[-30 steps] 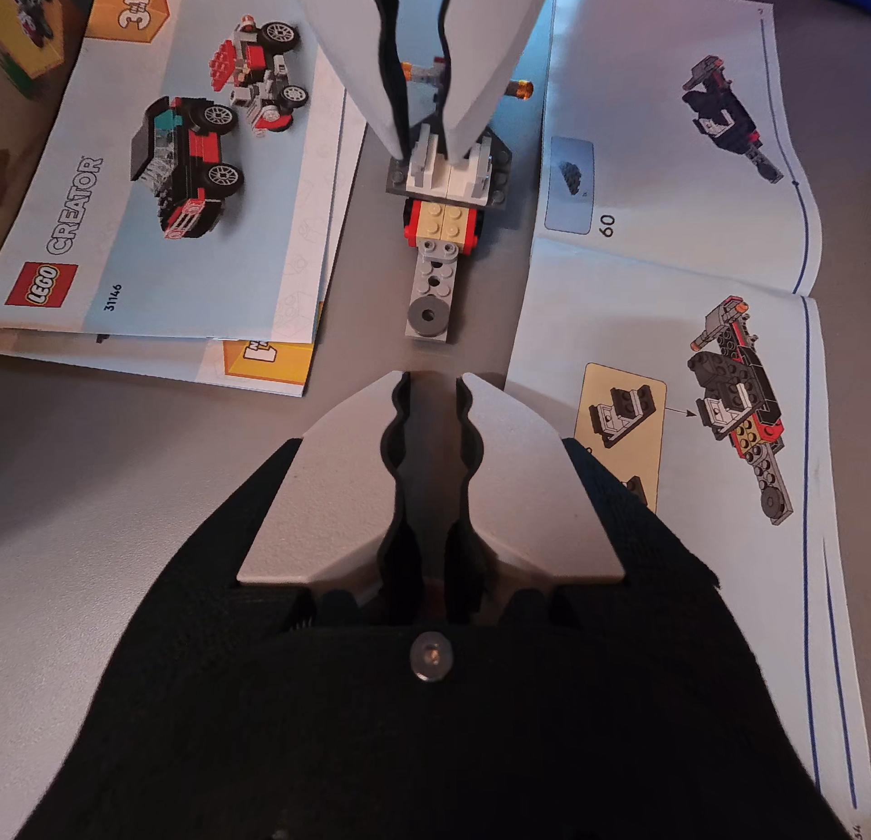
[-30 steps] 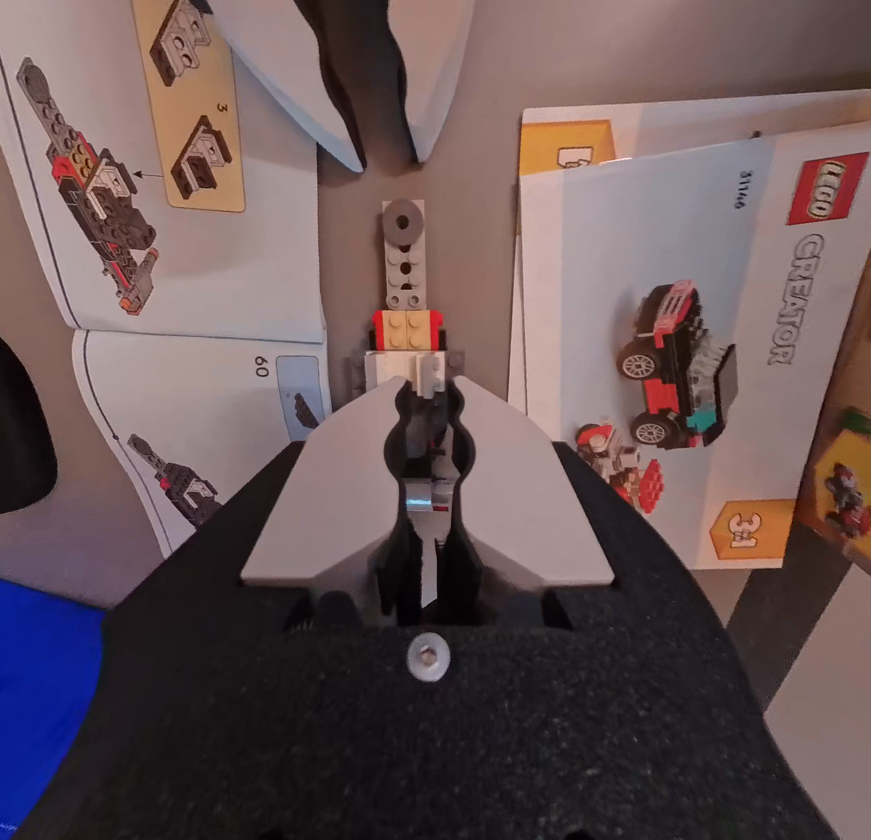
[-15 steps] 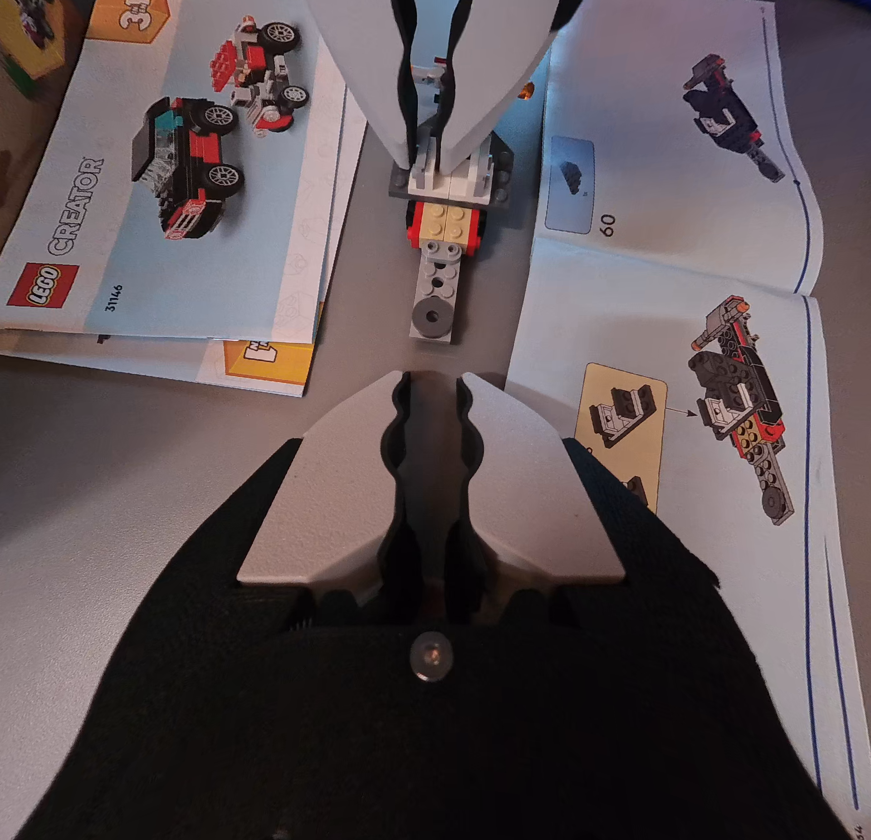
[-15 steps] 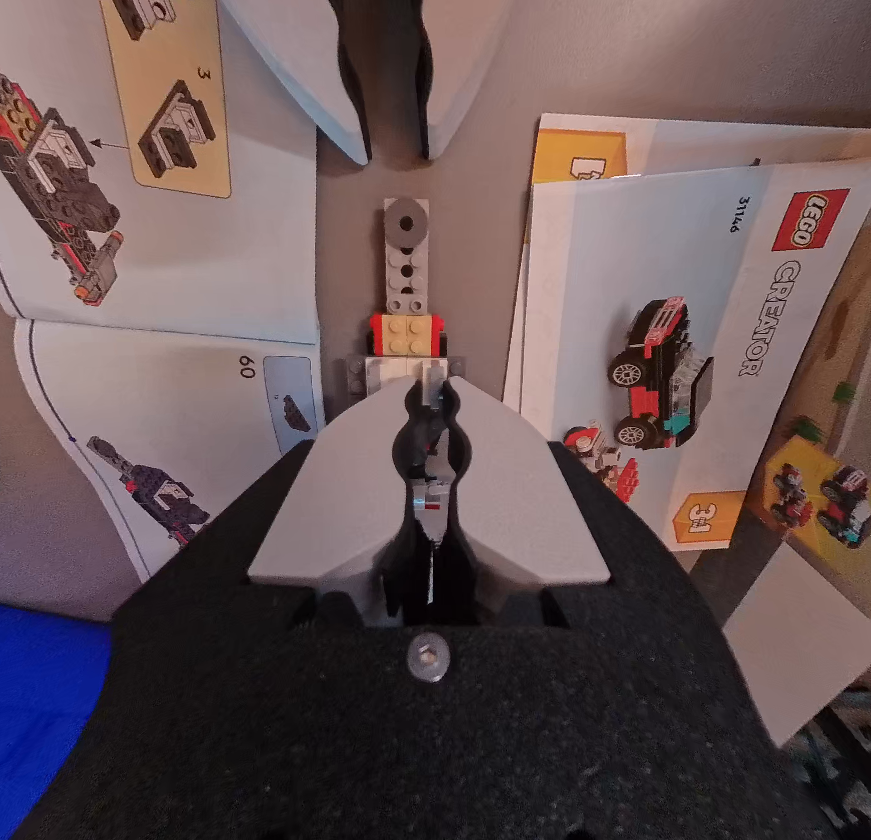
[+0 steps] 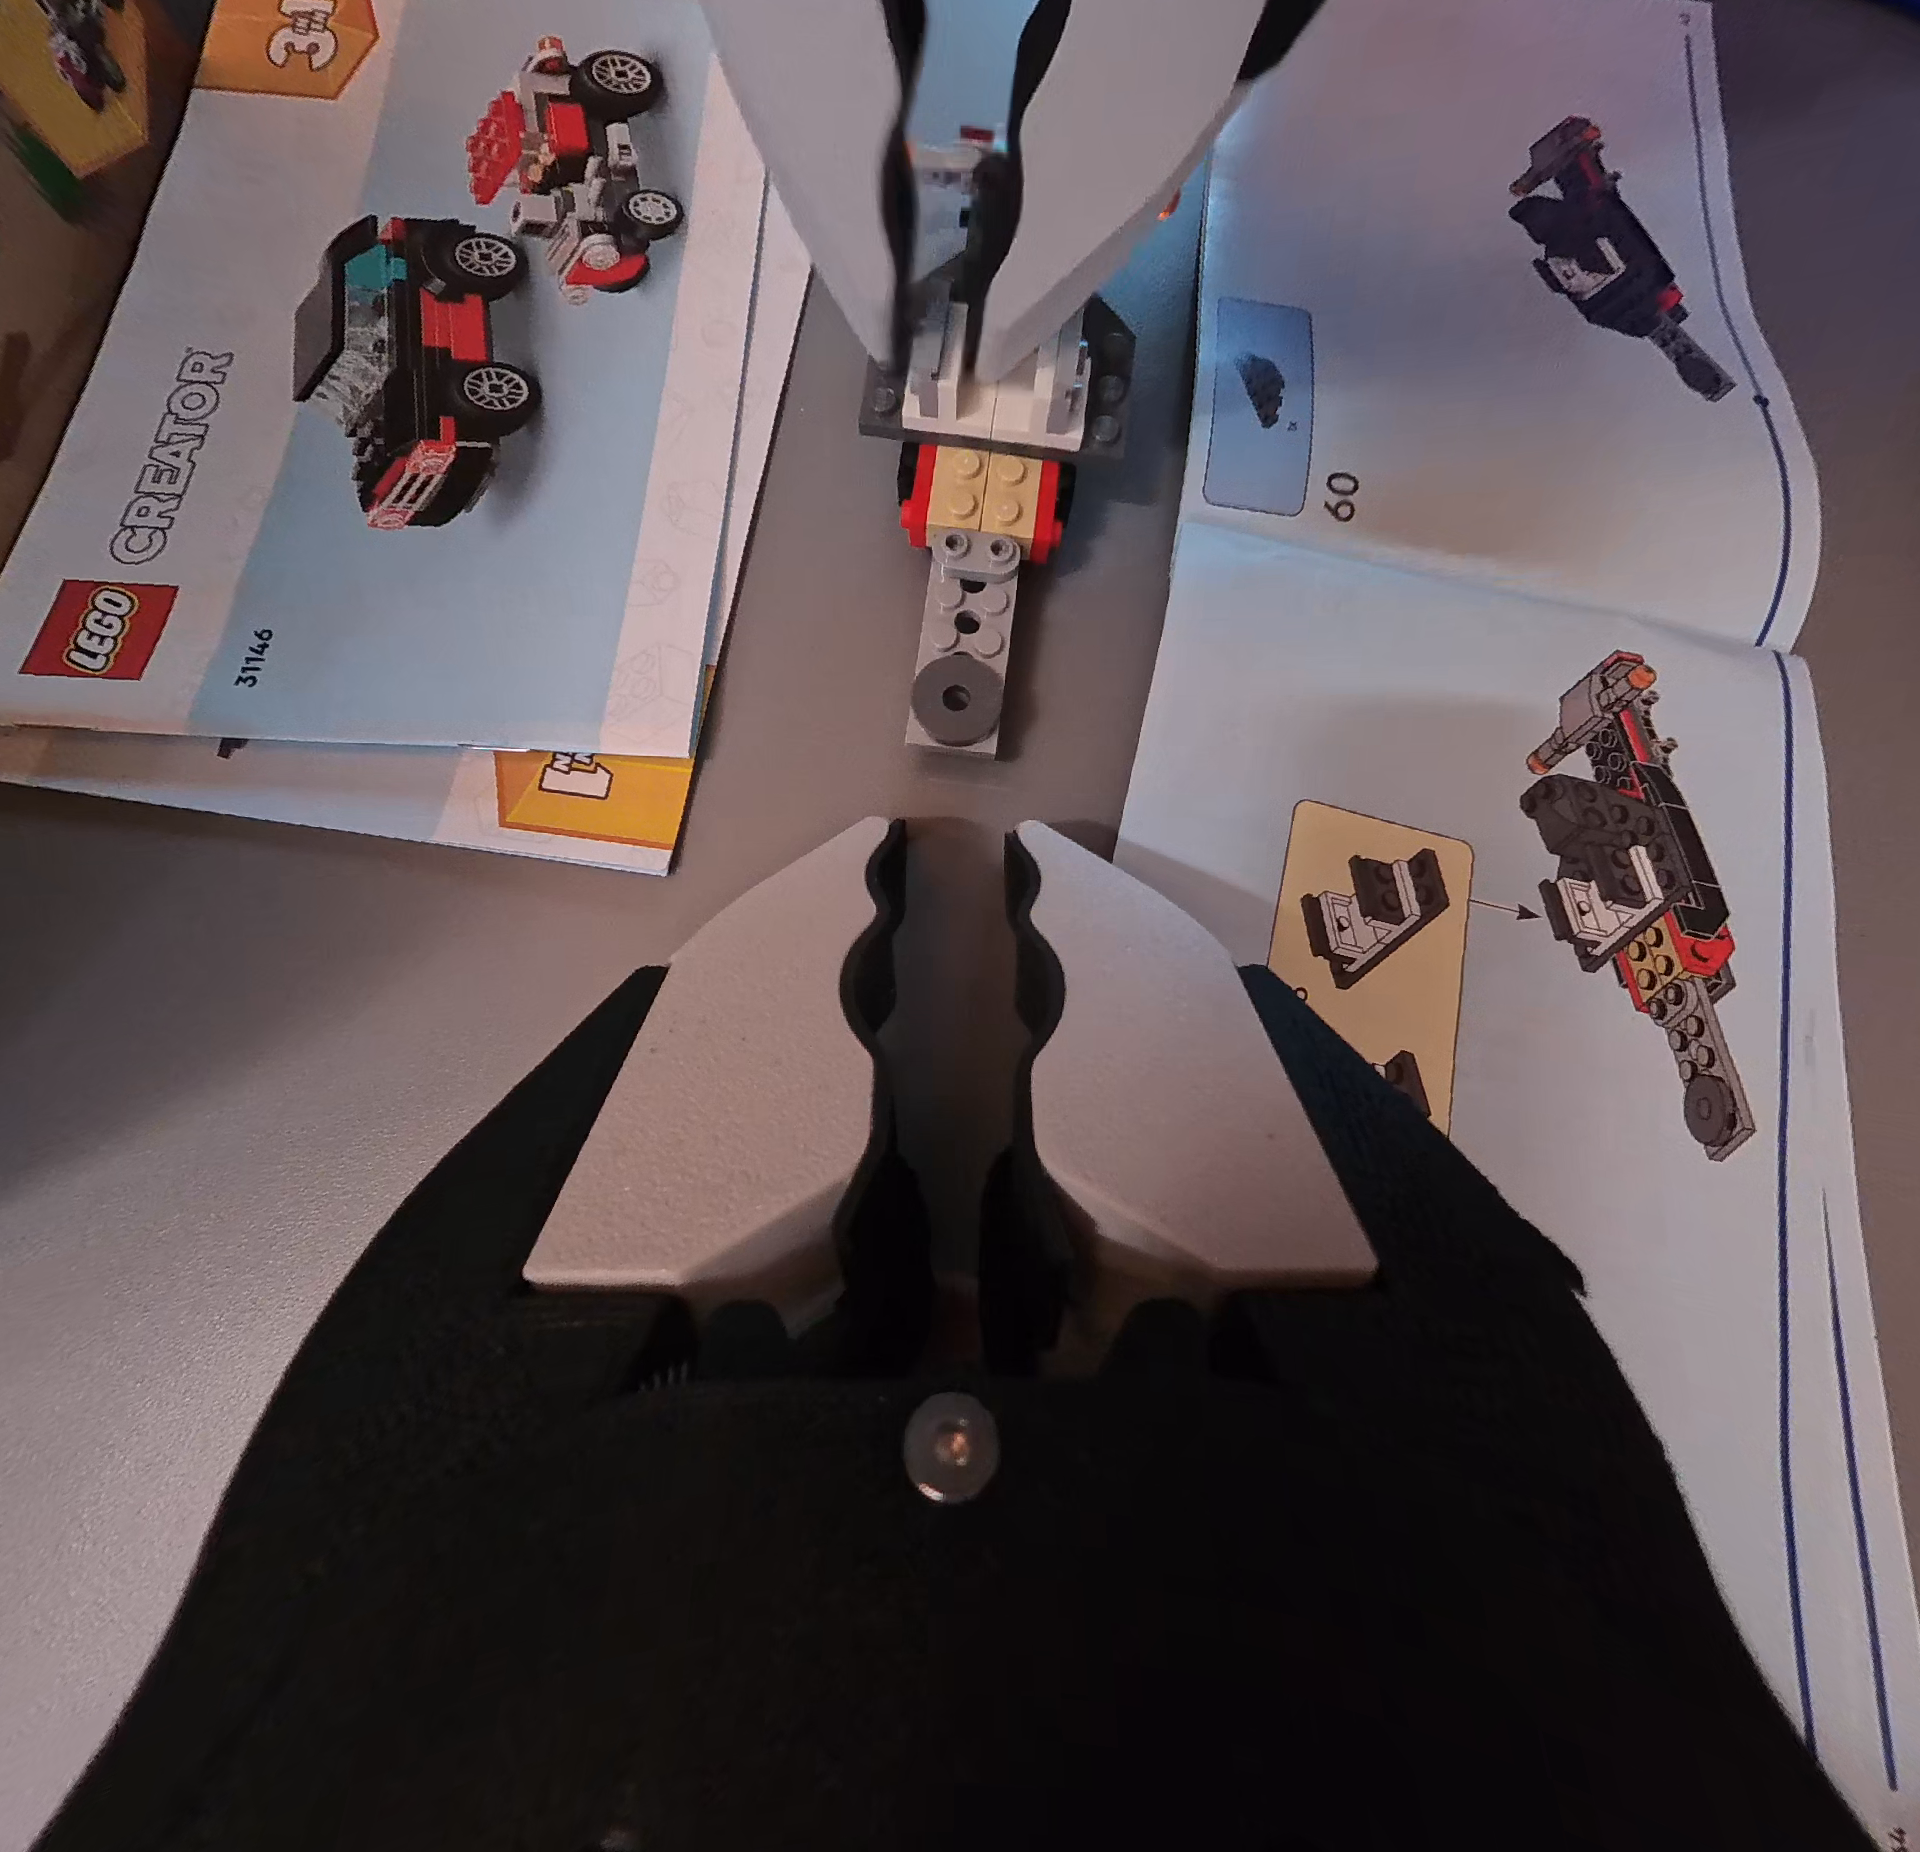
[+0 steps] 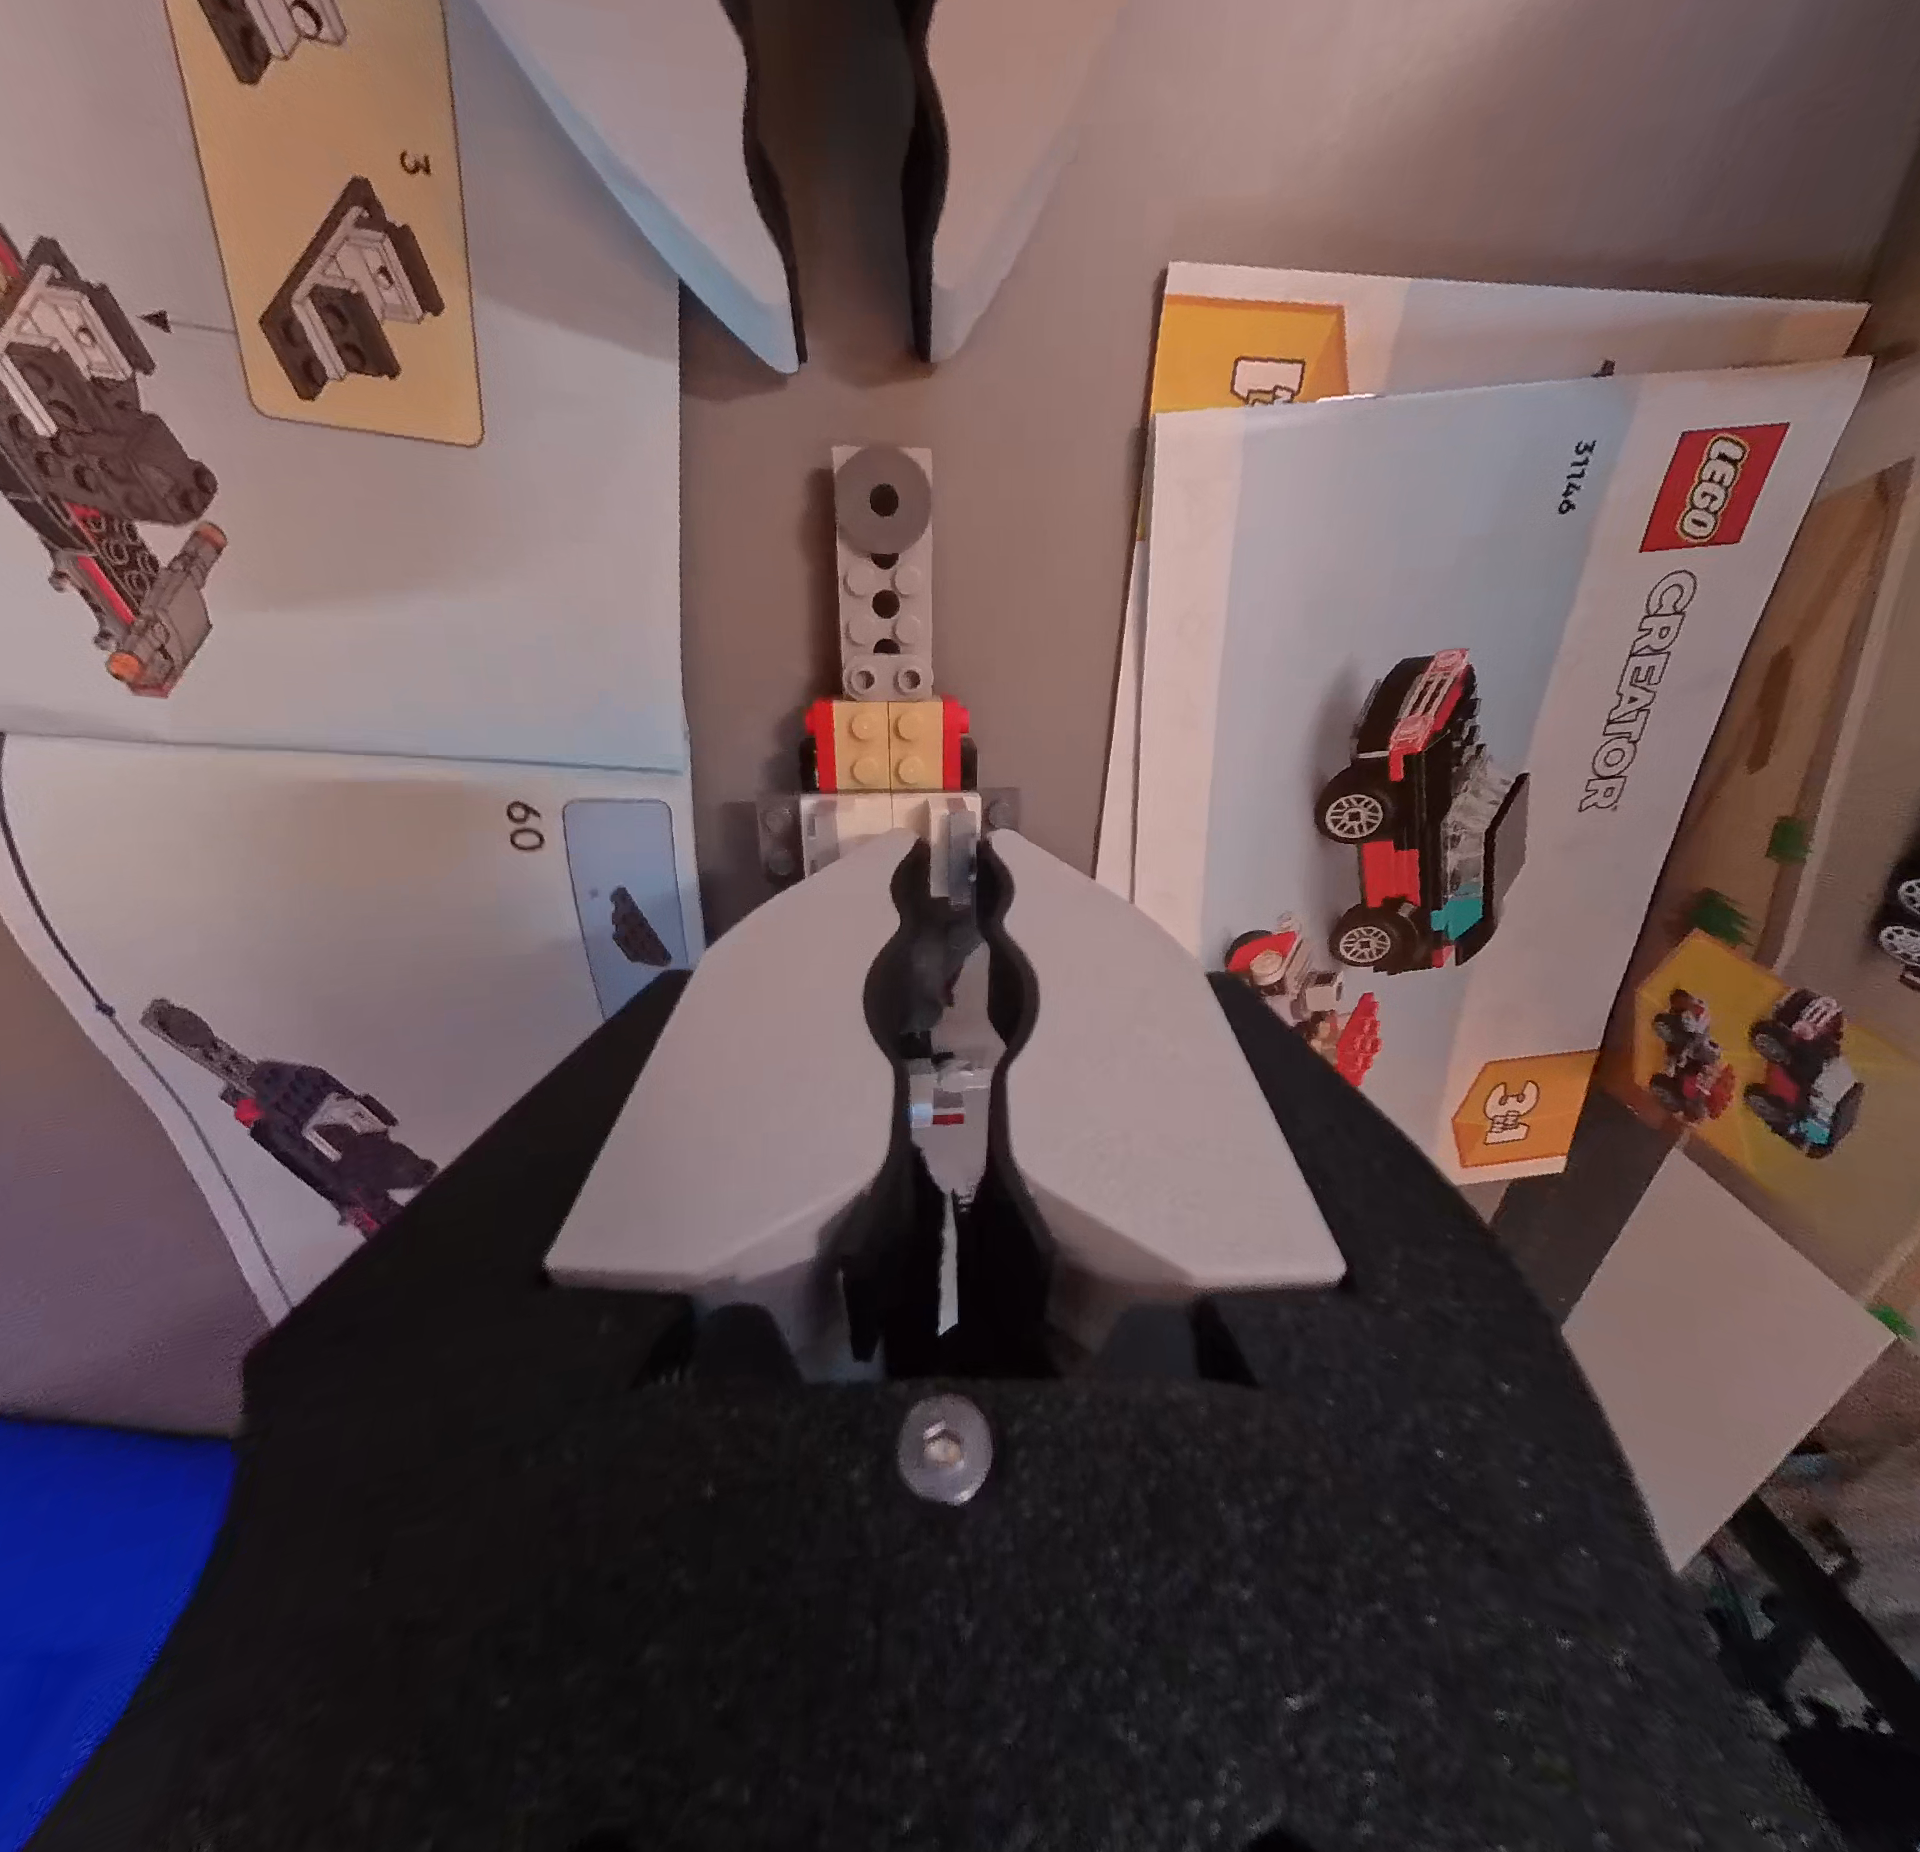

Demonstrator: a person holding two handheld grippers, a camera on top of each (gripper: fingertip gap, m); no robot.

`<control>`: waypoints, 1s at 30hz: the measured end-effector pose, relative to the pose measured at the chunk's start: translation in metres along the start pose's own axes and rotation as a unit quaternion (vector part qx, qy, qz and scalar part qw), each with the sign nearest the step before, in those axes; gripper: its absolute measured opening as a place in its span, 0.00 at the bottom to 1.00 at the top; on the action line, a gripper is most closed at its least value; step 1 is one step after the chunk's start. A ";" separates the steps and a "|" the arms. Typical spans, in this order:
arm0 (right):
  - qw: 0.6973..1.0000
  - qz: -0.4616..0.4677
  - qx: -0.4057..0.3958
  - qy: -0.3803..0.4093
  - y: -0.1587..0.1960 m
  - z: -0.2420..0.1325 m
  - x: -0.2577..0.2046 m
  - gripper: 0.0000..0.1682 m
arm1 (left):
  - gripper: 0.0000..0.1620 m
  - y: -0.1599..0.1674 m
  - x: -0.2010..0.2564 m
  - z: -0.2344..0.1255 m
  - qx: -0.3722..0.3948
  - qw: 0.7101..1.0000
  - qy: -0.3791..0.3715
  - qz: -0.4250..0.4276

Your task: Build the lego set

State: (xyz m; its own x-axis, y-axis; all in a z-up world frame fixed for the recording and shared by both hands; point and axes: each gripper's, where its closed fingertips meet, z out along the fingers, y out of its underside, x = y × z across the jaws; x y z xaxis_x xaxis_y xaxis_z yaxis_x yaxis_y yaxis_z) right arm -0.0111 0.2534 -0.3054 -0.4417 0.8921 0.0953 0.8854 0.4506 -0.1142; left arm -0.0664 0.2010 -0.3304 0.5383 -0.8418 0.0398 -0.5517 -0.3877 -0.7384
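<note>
Grey tabletop (image 5: 260, 1023) lies under everything here, with the part-built lego model (image 5: 971, 514) resting on it between the two grippers. The model shows a light grey studded plate with a dark grey round disc at the end nearest the left gripper (image 5: 954, 846), then tan studs flanked by red, then white pieces on a dark grey plate.

The left gripper hangs just short of the disc end, not touching it; its fingers stand a little apart with only bare table showing between them.

The right gripper (image 6: 951, 846) comes in from the opposite end, its tips down at the white section of the model. Its fingers are drawn close together, with a small grey piece visible in the narrow gap between them, and appear clamped on that raised part of the model.

An open instruction booklet (image 5: 1507, 659) lies to the right of the left gripper, showing drawings of the build. To its left lies a stack of closed booklets (image 5: 395, 400) with red and black cars on the top cover. A yellow box (image 6: 1766, 1054) sits past the closed booklets in the right wrist view.
</note>
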 end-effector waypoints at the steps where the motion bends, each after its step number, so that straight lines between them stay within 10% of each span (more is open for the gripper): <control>1: 1.000 0.002 -0.009 0.007 0.005 -0.002 0.004 0.10 | 0.11 0.000 0.000 0.000 0.000 1.000 0.000 0.000; 6: 0.996 0.019 0.083 -0.024 -0.011 -0.041 -0.002 0.10 | 0.12 0.000 0.000 0.000 0.000 1.000 0.001 -0.001; 30: 0.998 0.002 -0.014 -0.055 0.002 -0.002 -0.020 0.05 | 0.12 0.000 0.000 0.000 0.000 1.000 0.001 -0.002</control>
State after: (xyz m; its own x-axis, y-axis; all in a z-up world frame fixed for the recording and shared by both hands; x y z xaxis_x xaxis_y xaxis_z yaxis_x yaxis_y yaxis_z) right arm 0.0002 0.2363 -0.3061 -0.4494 0.8932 -0.0136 0.8905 0.4467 -0.0862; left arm -0.0664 0.2012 -0.3305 0.5384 -0.8415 0.0438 -0.5500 -0.3904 -0.7383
